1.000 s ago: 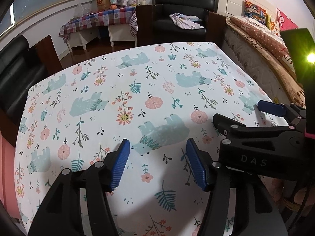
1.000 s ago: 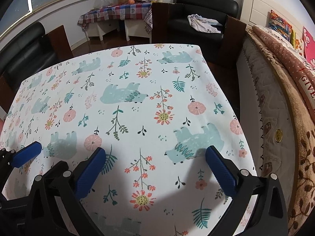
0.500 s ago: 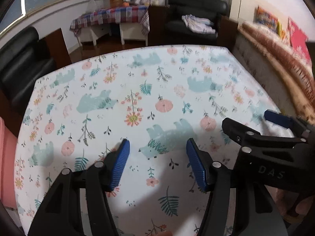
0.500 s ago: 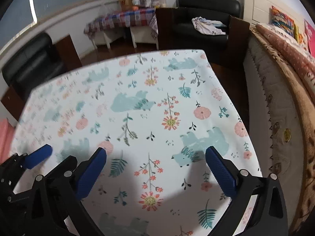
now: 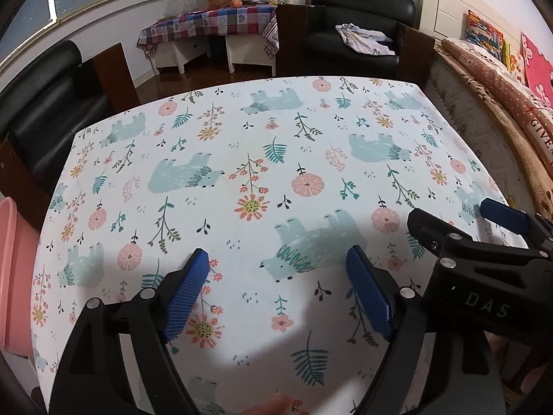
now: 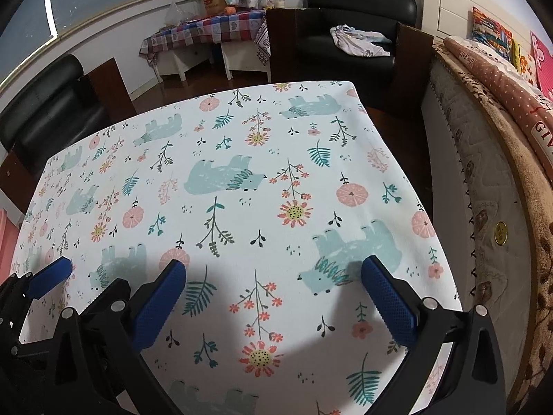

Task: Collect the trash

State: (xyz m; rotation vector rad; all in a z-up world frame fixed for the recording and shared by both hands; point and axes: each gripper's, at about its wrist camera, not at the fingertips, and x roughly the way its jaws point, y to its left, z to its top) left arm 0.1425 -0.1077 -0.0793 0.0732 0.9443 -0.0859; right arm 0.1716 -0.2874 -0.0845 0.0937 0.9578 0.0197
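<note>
Two grippers: both held over a table point(image 5: 276, 159) covered by a white cloth printed with bears, flowers and ferns.
Left gripper point(image 5: 278, 263): seen at 6 o'clock in the left wrist view; blue ribbed pads apart, jaws opening, nothing between them but the cloth below.
Right gripper point(image 6: 274, 271): seen at 6 o'clock in the right wrist view; blue textured pads set wide apart, nothing between them.
Relative position: right gripper appears at 4 o'clock in the left wrist view point(image 5: 484, 242); left gripper appears at 8 o'clock in the right wrist view point(image 6: 52, 276); the two sit side by side, close together.
Trash: no loose item can be made out on the cloth in either view; its location cannot be told.
Pink bin point(image 5: 13, 276): at 9 o'clock in the left wrist view, just beside the table's left edge; only part of its rim and wall shows.
Black armchair point(image 6: 349, 31): at 1 o'clock beyond the table's far edge, with a crumpled light garment point(image 6: 359, 43) on its seat.
Side table point(image 5: 207, 27): at 11 o'clock, under a checked cloth, against the far wall.
Bed point(image 6: 484, 145): at 3 o'clock, just beside the table's right edge, with brown and dotted bedding.
Black sofa point(image 5: 41, 103): at 10 o'clock, beside the table's left far corner.
</note>
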